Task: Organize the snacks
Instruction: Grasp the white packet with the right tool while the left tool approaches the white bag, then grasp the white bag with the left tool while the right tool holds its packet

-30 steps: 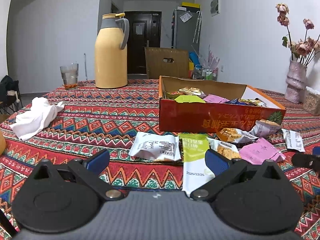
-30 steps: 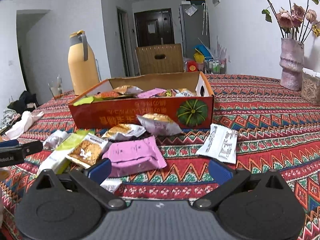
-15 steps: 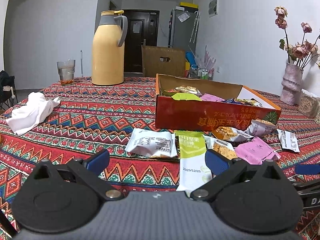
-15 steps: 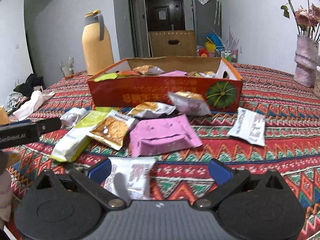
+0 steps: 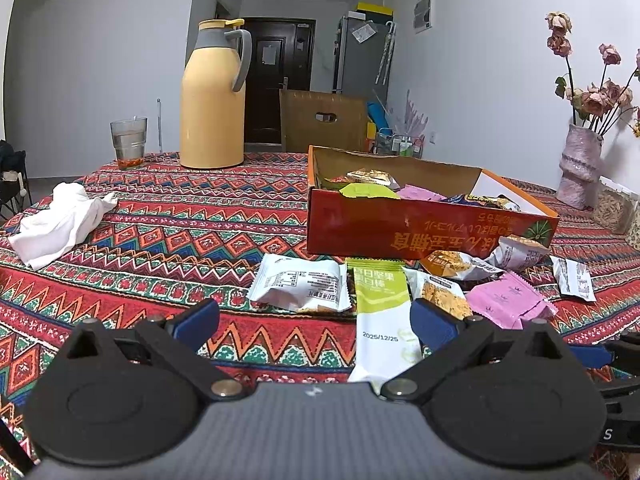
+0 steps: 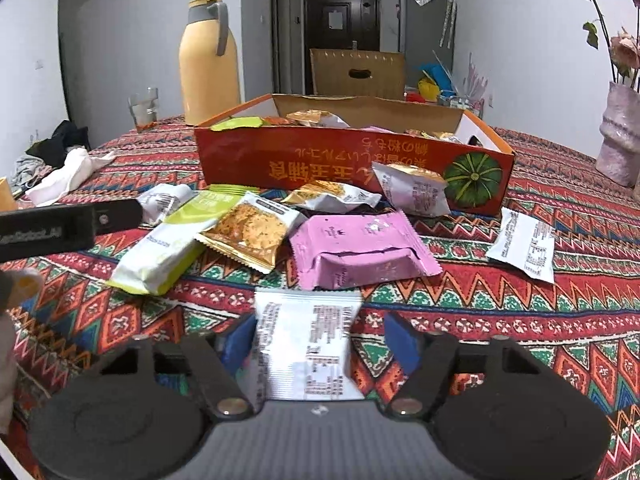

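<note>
An orange cardboard box (image 5: 400,228) (image 6: 320,160) holds several snack packets. More lie loose on the patterned cloth in front of it: a white packet (image 5: 300,284), a green-and-white bar (image 5: 380,312), a pink packet (image 6: 360,248), a cracker packet (image 6: 252,228). My right gripper (image 6: 320,340) is low over the table. Its jaws are closing around a small white printed packet (image 6: 304,320) that lies between them; a gap still shows at the right pad. My left gripper (image 5: 314,322) hovers open over the cloth, holding nothing, just short of the green bar.
A yellow thermos jug (image 5: 212,100) and a glass (image 5: 128,142) stand at the back left. A crumpled white cloth (image 5: 60,224) lies on the left. A vase of dried flowers (image 5: 580,168) stands at the right edge. A chair back (image 6: 356,74) rises behind the box.
My right gripper has moved forward and down onto the small white packet, and its jaws have narrowed around it. The left gripper has stayed in place and open.
</note>
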